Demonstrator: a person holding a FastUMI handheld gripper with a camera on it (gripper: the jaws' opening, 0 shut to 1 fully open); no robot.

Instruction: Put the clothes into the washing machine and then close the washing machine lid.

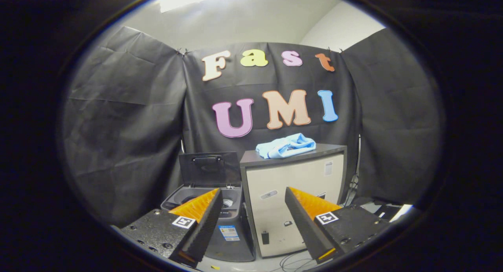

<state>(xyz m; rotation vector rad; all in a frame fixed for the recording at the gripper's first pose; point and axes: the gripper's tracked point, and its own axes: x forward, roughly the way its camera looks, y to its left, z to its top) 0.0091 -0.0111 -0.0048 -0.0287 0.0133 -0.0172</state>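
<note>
Just 1 view here, a fisheye cam riding on the gripper (pixel 253 191), looking forward along its 2 spread fingers. It sits low and level, facing the booth's back wall (pixel 125 118) head on, standing well back from the open washing machine (pixel 210 193) and the cabinet (pixel 294 177) beside it

We see the gripper (pixel 253 195) with two wedge-shaped fingers (pixel 204 221) standing apart, each with a ribbed inner face. Their rough mounts carry small screws and one square black-and-white marker (pixel 183 221) each.
</note>
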